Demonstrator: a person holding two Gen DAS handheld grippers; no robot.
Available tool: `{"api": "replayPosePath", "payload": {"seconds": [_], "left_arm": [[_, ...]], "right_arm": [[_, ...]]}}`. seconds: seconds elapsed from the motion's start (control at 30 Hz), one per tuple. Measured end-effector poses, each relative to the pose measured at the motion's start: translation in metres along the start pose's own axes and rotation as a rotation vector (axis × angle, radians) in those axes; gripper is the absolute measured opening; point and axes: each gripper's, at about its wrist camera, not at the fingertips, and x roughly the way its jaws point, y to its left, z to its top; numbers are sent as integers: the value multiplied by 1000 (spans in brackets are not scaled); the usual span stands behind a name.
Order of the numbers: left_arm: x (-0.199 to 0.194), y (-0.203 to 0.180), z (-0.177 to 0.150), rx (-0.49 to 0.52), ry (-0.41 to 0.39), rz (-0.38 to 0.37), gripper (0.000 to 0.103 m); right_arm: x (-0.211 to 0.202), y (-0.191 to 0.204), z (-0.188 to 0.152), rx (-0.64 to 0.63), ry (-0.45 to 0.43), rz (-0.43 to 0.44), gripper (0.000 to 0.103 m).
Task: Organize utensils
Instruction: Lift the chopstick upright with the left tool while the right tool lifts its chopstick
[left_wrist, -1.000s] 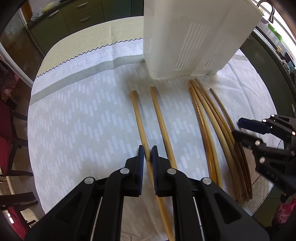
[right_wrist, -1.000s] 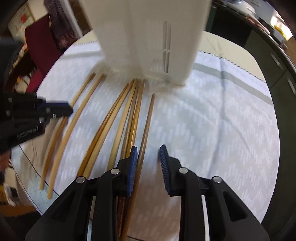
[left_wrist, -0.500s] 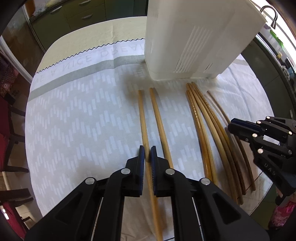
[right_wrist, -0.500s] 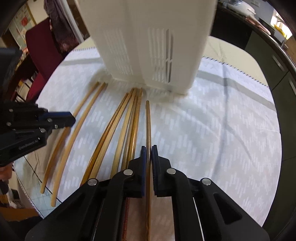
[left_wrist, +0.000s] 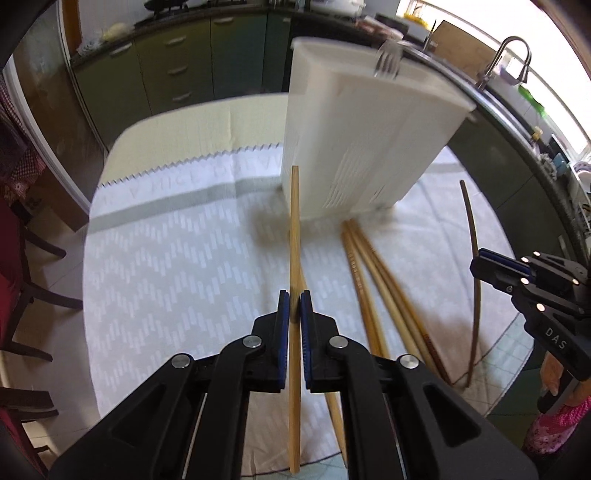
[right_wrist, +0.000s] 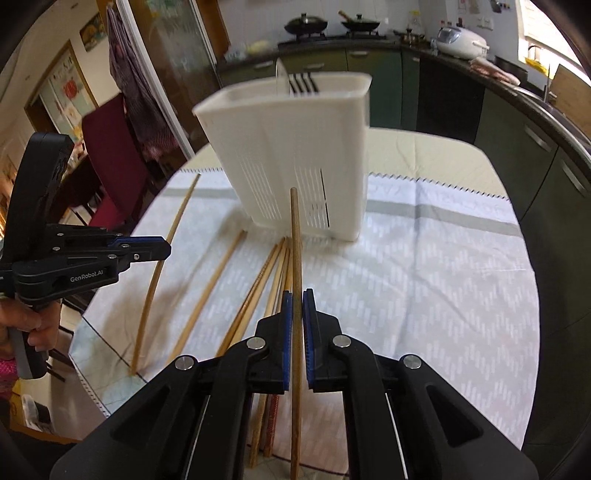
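between each gripper's fingers (left_wrist: 283, 321), one chopstick (left_wrist: 294, 236), clamped.

A light chopstick (left_wrist: 294, 236) is held tight by the left gripper (left_wrist: 294, 308); more chopsticks (left_wrist: 373, 280) are seen lying beside the white holder (left_wrist: 354, 147).
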Motion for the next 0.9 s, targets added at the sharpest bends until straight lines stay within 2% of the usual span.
{"api": "replayPosePath", "payload": {"seconds": [0.57, 0.9], "left_arm": [[-66, -20, -11, 32, -154, -8, 6], [-81, -26, -4, 56, -189, -17, 6]], "right_arm": [[-64, 12, -7, -14, -129, 18, 7], [-77, 20, 5, -36, -171, 25, 7]]}}
